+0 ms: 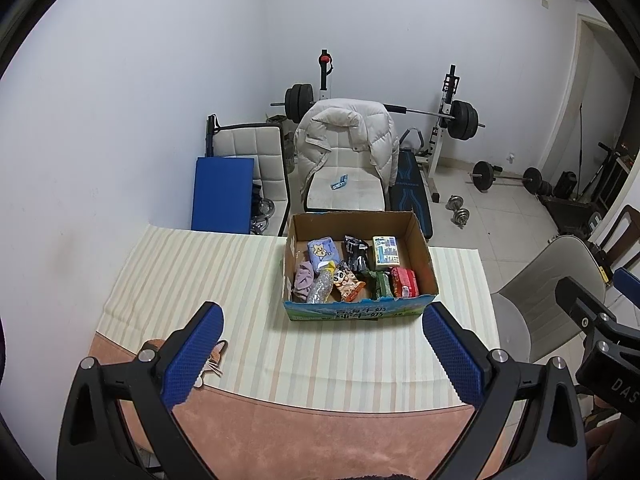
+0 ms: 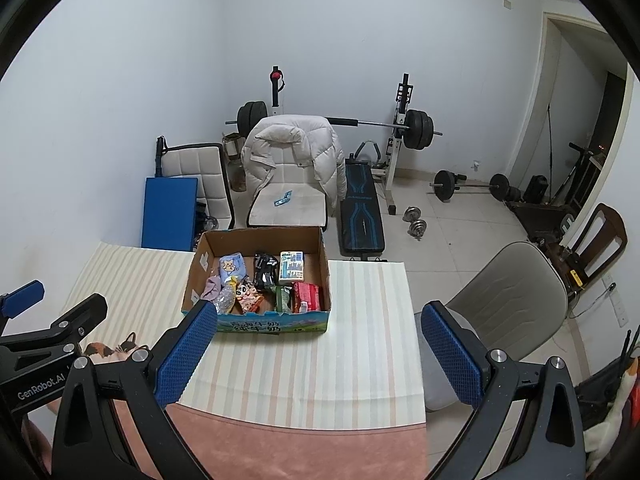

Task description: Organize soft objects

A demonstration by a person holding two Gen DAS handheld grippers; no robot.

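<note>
Here, 2 grippers are held above the near edge of the table (image 1: 248, 360), well short of the cardboard box (image 1: 420, 256) at its far edge. The left gripper (image 1: 322, 350) is spread wide and holds nothing; so is the right gripper (image 2: 314, 352). The soft items, among them a purple cloth (image 1: 304, 276) and a red pack (image 1: 405, 282), are crowded in the box. A neighbour could be dragged out, since the packs touch.
</note>
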